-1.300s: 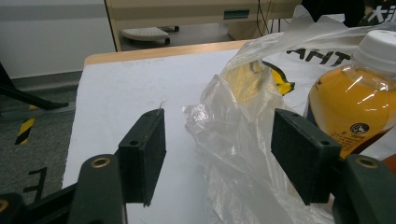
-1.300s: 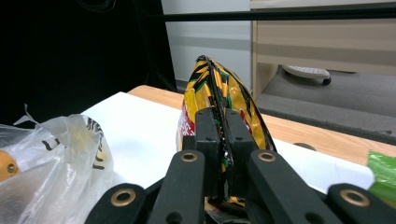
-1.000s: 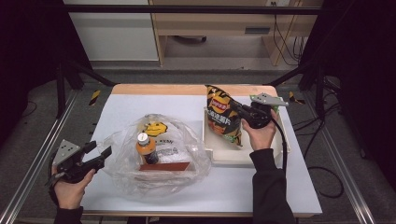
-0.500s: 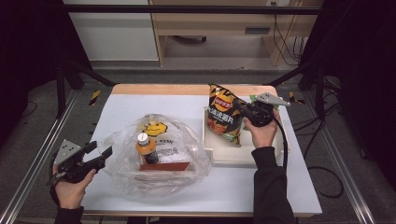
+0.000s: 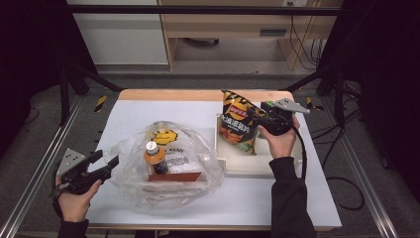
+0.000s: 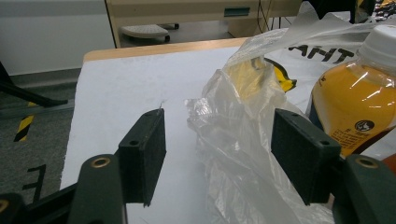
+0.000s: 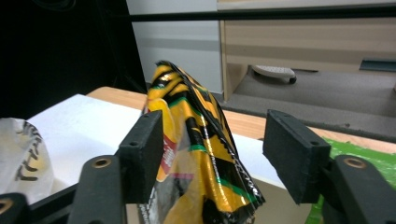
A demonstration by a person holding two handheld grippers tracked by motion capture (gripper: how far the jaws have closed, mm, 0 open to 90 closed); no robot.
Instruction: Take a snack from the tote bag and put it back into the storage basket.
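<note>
Right gripper [image 5: 258, 117], jaws just opening, is releasing the chip bag [image 5: 237, 126] standing in the white tray [image 5: 247, 166] right of centre; left gripper [image 5: 101, 163], spread, is waiting beside the plastic bag [image 5: 163, 168], bottle [image 5: 155, 157] still inside.

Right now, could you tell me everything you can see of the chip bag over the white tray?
The chip bag is a glossy foil-like pouch, black and yellow-orange with red and green print. It stands nearly upright, its crimped top leaning left, at the white tray on the table's right side. The right gripper is level with its upper edge; its jaws have just been opening, with the bag's top between the pads, which no longer press on it.
</note>
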